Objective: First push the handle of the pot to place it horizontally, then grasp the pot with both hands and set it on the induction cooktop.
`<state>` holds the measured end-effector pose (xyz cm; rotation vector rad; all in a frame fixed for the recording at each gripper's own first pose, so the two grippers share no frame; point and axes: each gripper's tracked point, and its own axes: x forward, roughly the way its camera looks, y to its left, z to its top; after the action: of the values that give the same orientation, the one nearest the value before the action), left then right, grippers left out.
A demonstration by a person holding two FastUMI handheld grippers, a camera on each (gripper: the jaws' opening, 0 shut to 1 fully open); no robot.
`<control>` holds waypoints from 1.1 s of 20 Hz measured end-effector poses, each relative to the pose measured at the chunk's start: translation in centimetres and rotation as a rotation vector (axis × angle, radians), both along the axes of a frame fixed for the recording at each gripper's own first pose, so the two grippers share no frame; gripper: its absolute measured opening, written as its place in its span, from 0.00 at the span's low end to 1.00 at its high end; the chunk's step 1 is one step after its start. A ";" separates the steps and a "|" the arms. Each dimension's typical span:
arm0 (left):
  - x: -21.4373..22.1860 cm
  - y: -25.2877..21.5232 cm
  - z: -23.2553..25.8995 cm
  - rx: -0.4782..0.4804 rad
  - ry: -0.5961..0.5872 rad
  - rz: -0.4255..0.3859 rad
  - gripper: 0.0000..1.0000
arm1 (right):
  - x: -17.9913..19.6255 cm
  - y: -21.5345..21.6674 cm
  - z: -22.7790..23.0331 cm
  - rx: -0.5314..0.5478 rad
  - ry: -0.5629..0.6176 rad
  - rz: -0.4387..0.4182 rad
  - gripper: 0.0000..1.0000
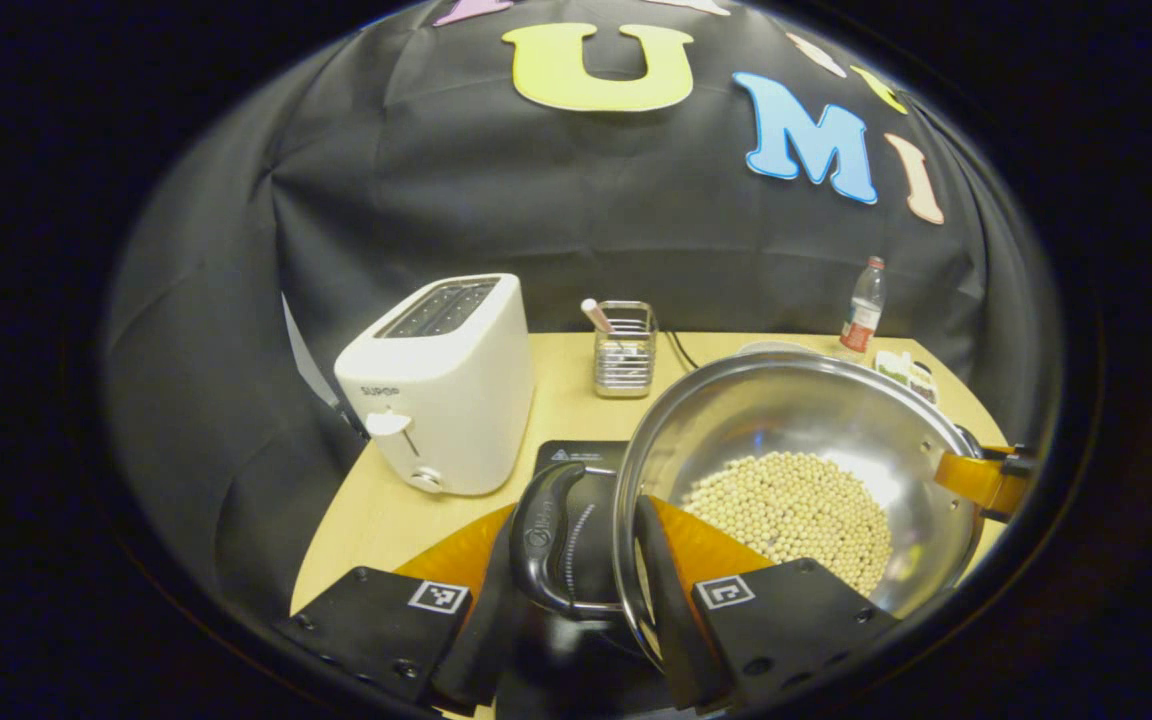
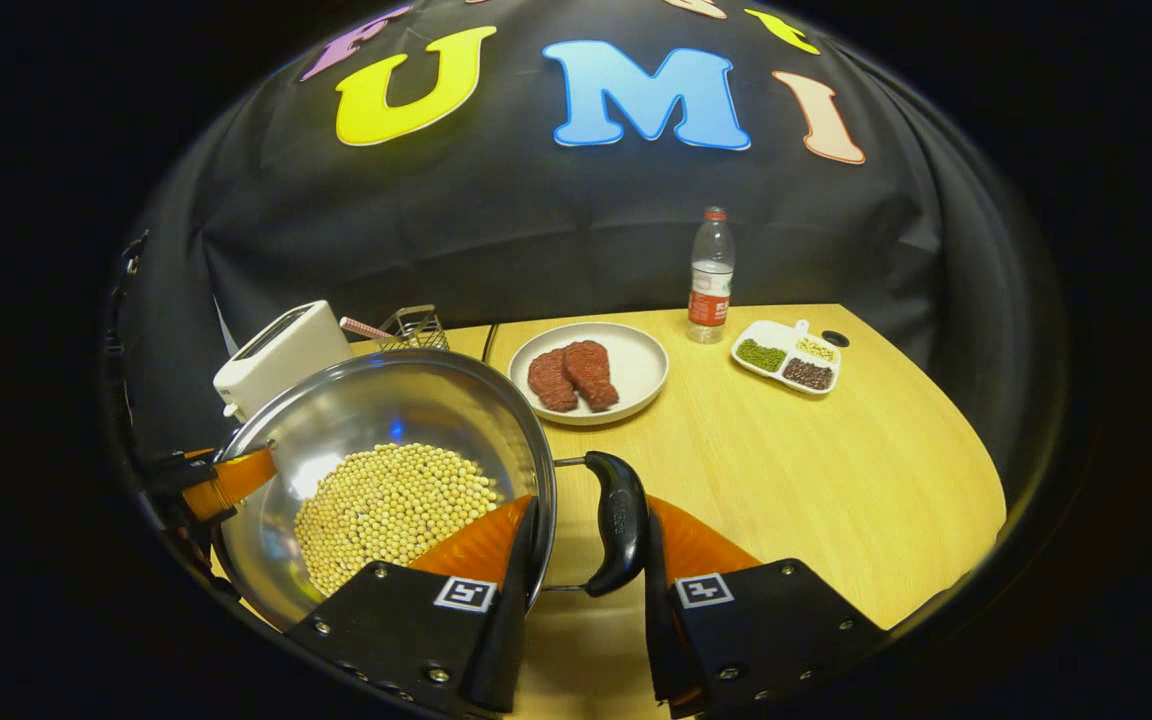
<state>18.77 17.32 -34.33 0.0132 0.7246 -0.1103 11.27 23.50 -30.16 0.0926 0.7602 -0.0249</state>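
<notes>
A steel pot (image 1: pixel 786 410) holding pale beans (image 1: pixel 796 510) sits between both grippers. My left gripper (image 1: pixel 581 525) is shut over the pot's black loop handle (image 1: pixel 548 540), with one finger outside the handle and the other inside the rim. My right gripper (image 2: pixel 591 520) is shut the same way on the opposite black handle (image 2: pixel 619 520) of the pot (image 2: pixel 386 400). Each view shows the other gripper across the pot. The black induction cooktop (image 1: pixel 576 456) lies just beyond the left handle, partly under the pot. Whether the pot rests on it I cannot tell.
A white toaster (image 1: pixel 441 385) stands left of the cooktop, with a wire utensil holder (image 1: pixel 624 350) behind. On the wooden table (image 2: pixel 816 470) are a plate with two red meat pieces (image 2: pixel 588 372), a water bottle (image 2: pixel 711 275) and a small divided dish (image 2: pixel 786 358).
</notes>
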 end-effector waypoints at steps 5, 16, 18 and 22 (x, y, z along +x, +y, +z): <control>0.7 2.7 -1.5 -0.003 0.020 0.011 0.72 | 0.6 2.7 -1.2 0.001 0.012 0.003 0.51; 2.7 4.5 6.5 0.057 -0.248 0.079 0.94 | 1.4 2.9 5.2 -0.018 -0.214 0.100 0.97; 2.0 2.8 10.2 0.043 -0.322 0.083 0.97 | 1.2 0.8 8.0 -0.045 -0.287 0.111 0.97; -0.6 -2.2 16.4 0.006 -0.430 0.067 0.93 | -0.5 -5.8 13.6 -0.083 -0.418 0.080 0.97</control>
<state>18.16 15.12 -17.92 0.0177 0.2952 -0.0385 10.74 17.74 -16.53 -0.0129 0.3443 0.0383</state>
